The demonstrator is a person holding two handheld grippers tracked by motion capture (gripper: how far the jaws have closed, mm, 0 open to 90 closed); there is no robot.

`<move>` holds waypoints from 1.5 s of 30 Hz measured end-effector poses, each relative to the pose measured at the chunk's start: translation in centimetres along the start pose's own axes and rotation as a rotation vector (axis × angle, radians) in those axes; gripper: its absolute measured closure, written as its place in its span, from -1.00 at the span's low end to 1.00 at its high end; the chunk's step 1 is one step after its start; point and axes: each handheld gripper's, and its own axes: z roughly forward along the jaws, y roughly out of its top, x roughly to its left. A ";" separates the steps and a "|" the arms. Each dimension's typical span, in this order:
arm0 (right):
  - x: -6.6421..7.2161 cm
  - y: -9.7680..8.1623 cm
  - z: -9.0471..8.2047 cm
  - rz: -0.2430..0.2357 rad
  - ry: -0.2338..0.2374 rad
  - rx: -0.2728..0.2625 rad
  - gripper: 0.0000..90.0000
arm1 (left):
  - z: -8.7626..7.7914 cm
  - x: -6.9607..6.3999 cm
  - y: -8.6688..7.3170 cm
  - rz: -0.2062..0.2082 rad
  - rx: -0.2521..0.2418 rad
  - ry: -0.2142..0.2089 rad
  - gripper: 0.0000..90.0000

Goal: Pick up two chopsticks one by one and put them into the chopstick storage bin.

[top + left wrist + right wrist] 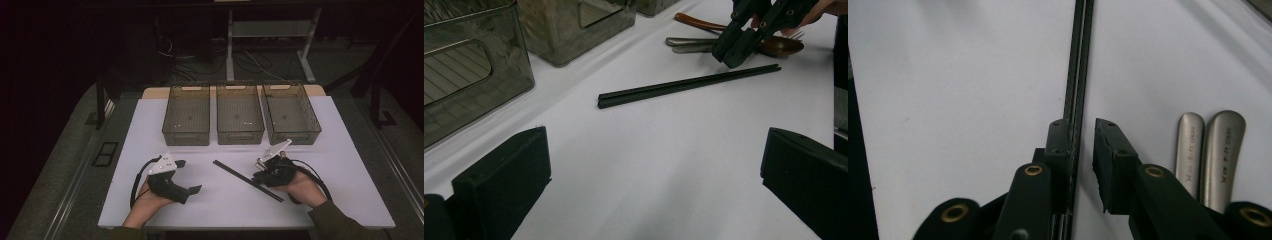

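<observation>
A pair of black chopsticks point(247, 180) lies side by side, slanting across the white table mat point(220, 210) in front of the bins. My right gripper point(260, 177) is down over their near end. In the right gripper view the chopsticks point(1079, 60) run between the narrowly parted jaws of my right gripper point(1082, 127). The left pad lies against them and a gap shows at the right pad. My left gripper point(189, 176) rests at the left of the mat, jaws wide, pointing at the chopsticks point(689, 86). Nothing is between the jaws of the left gripper point(654, 145).
Three smoky clear bins point(186, 114) point(239, 114) point(290, 112) stand in a row at the back of the mat. Two metal handles point(1208, 150) lie just right of the right gripper. A brown wooden spoon point(784, 46) lies among this cutlery.
</observation>
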 end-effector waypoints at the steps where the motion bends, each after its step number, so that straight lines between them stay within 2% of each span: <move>1: 0.0 0.0 0.1 -0.002 -0.001 0.003 0.72 | 0.0 0.0 0.0 0.000 0.000 0.000 -1.00; 7: 0.1 -0.2 0.5 -0.013 -0.014 0.033 0.76 | 0.0 0.0 0.0 0.002 0.002 -0.002 -1.00; 21: 0.1 -0.3 0.6 -0.015 -0.013 0.050 0.79 | 0.1 0.0 0.0 0.005 0.008 -0.005 -1.00; 24: 0.1 -0.4 0.6 -0.015 -0.028 0.055 0.79 | 0.1 0.0 0.0 0.006 0.009 -0.006 -1.00; 25: 0.0 -0.4 0.6 -0.030 -0.038 0.065 0.79 | 0.1 0.0 0.0 0.007 0.009 -0.006 -1.00; 31: 0.1 -0.5 0.7 -0.021 -0.046 0.061 0.83 | 0.1 -0.1 0.0 0.008 0.009 -0.006 -1.00; 32: 0.1 -0.6 0.7 -0.035 -0.069 0.059 0.85 | 0.1 -0.1 0.0 0.006 0.009 -0.005 -1.00; 33: 0.1 -0.6 0.7 -0.035 -0.069 0.059 0.85 | 0.1 -0.1 0.0 0.005 0.008 -0.005 -1.00; 34: 0.3 -0.6 0.7 -0.014 -0.064 0.052 0.85 | 0.1 -0.1 0.0 0.006 0.008 -0.004 -1.00; 45: 0.5 -0.9 0.7 0.010 -0.084 0.036 0.92 | 0.3 -0.1 -0.2 0.007 0.013 -0.007 -1.00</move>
